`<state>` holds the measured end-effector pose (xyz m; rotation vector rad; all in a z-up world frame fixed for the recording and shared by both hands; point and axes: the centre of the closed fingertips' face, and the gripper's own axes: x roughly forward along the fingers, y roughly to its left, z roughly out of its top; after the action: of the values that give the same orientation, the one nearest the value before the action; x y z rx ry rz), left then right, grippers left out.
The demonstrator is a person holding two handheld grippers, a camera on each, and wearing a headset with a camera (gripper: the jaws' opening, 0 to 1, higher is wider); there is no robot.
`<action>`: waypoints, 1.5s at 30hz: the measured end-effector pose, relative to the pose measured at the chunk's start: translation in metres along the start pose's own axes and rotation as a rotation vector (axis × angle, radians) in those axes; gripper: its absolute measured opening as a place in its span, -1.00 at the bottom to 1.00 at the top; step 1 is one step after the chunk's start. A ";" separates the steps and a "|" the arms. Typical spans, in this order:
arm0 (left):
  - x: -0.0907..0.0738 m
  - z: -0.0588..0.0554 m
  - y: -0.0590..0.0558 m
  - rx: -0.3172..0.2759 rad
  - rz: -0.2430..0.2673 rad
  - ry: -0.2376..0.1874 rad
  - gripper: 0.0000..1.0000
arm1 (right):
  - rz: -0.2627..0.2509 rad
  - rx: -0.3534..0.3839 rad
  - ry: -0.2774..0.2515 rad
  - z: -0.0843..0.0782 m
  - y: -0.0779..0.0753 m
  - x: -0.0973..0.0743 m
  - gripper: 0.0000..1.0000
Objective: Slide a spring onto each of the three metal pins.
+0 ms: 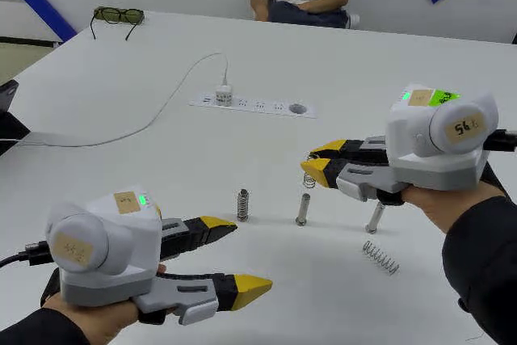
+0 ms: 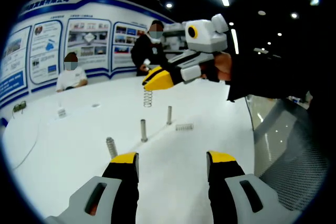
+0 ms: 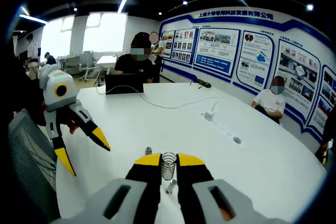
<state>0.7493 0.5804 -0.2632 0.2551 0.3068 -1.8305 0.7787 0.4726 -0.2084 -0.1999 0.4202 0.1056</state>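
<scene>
Right gripper (image 3: 169, 157) pinches spring (image 3: 168, 169); left gripper (image 1: 249, 254) wide.
Head view adds: loose spring (image 1: 380, 256), one pin (image 1: 242, 194) sprung.

Sprung left pin (image 1: 242, 204), bare middle pin (image 1: 303, 209), bare right pin (image 1: 375, 217), loose spring (image 1: 380, 257) flat, held spring (image 1: 309, 179) aloft

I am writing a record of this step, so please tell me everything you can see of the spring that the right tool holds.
The spring is a small open coil of bare grey metal wire, apparently undeformed. It stands about upright, pinched near its top between the yellow tips of the right tool, whose jaws are shut on it. Its lower end hangs free above the white table. A bare metal pin stands just below it; the spring seems not yet on it.
</scene>
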 end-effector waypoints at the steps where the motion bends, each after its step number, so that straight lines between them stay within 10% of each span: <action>1: 0.000 0.000 0.000 -0.001 0.000 -0.001 0.06 | -0.003 0.003 0.002 -0.001 -0.001 0.000 -0.77; 45: 0.001 -0.009 0.004 -0.025 0.004 0.019 0.03 | -0.016 0.097 0.037 -0.042 -0.016 0.028 -0.77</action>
<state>0.7528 0.5814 -0.2727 0.2556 0.3419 -1.8199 0.7900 0.4499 -0.2546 -0.1094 0.4590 0.0657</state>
